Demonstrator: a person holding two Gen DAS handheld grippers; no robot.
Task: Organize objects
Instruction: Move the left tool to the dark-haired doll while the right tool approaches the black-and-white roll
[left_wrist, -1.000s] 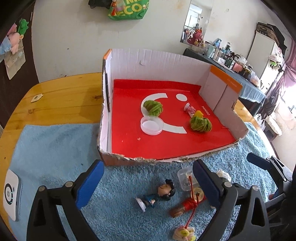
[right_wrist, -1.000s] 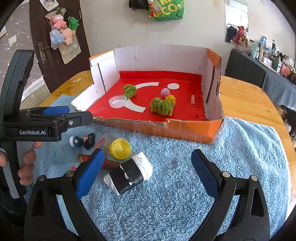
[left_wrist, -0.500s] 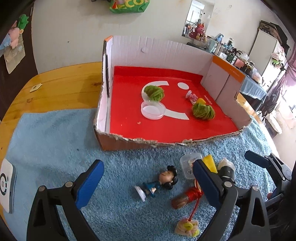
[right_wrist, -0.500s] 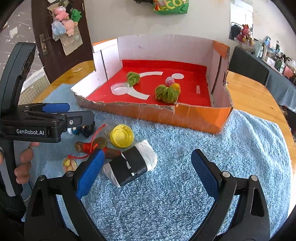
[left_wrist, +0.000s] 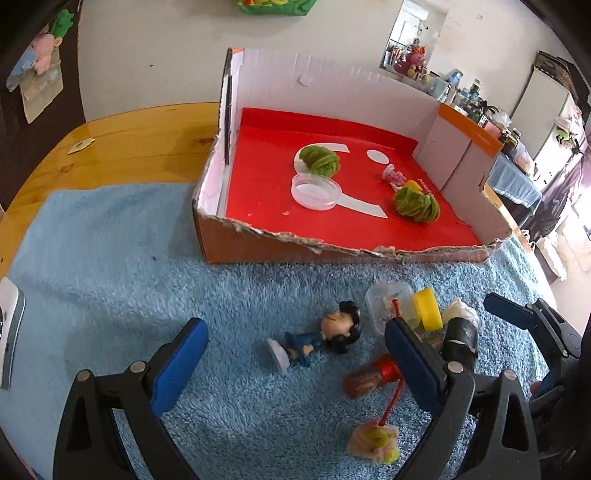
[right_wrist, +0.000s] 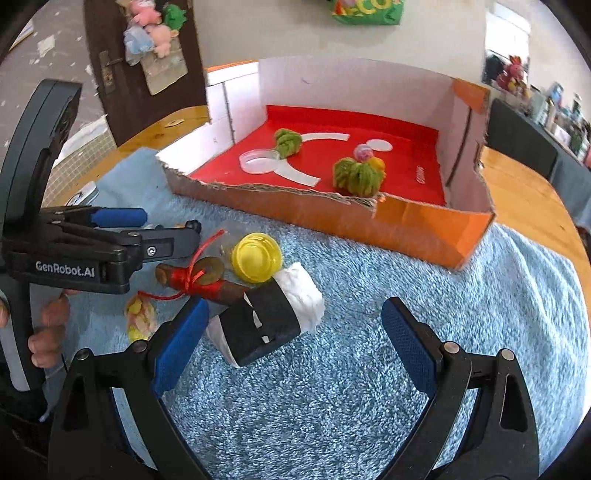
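Both grippers have dropped lower & closer to the toys on the blue towel (left_wrist: 110, 236) vs 1 s ago; the box (left_wrist: 258, 247) now sits higher in both views.

L gripper (left_wrist: 295, 358): jaws wide apart, nothing between the pads, hovering over the figurine (left_wrist: 317, 338), which lies on its side on the towel. Its right finger (left_wrist: 413, 358) covers part of the clear container (left_wrist: 384, 302) and the brown stick w/ red cord (left_wrist: 369, 376). Yellow lid (left_wrist: 428, 314) only partly seen behind that finger. From the R wrist view the L gripper (right_wrist: 166, 236) hides the figurine entirely; fingers of the person's hand (right_wrist: 48, 325) wrap its handle.

R gripper (right_wrist: 291, 347): jaws also wide apart, empty, just over the black-and-white roll (right_wrist: 266, 321). Roll's near end is cut off by the left finger (right_wrist: 181, 343). Small yellow-pink tassel (right_wrist: 140, 317) blurry, can't make out detail.

Box: front wall torn low & ragged, other three walls tall. Inside on the red floor: 2 green yarn bundles (left_wrist: 319, 158) (left_wrist: 415, 203), clear round lid (left_wrist: 316, 186), small pink item (left_wrist: 393, 175) too small to ID. Front-left floor of box is bare. Towel left of the figurine is open; white device (left_wrist: 9, 332) cut off at the left frame edge.
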